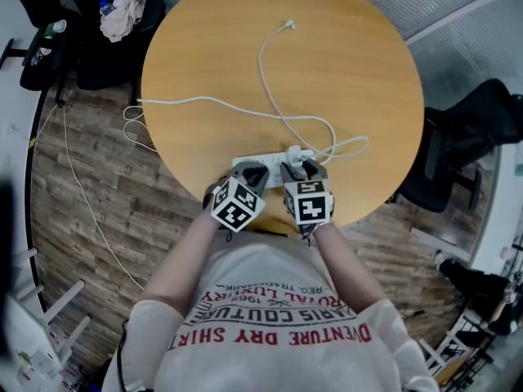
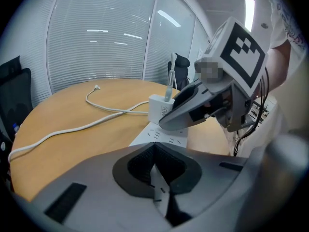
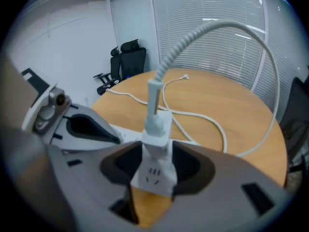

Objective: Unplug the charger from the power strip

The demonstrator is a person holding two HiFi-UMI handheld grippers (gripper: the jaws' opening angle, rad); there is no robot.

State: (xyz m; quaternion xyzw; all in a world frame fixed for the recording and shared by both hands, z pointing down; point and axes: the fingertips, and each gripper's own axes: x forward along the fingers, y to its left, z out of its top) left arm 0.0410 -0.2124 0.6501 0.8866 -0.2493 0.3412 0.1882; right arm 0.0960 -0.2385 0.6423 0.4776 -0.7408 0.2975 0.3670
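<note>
A white power strip (image 1: 242,163) lies at the near edge of the round wooden table (image 1: 351,64). A white charger (image 1: 296,153) stands plugged into its right end, and its cable (image 1: 267,64) loops away across the table. My right gripper (image 1: 304,168) is open and tilted down over that end. In the right gripper view the charger (image 3: 156,125) stands between the pads of the right gripper (image 3: 154,164), above a socket of the strip (image 3: 153,177). My left gripper (image 1: 252,174) is shut, its tips (image 2: 157,178) on the strip (image 2: 161,135) just left of the charger (image 2: 159,109).
The strip's own white cord (image 1: 188,100) runs left and drops off the table onto the wood floor. Black office chairs stand at the right (image 1: 474,133) and the upper left (image 1: 98,47), the latter with a pale cloth (image 1: 122,16) on it. The person's body is close to the table's near edge.
</note>
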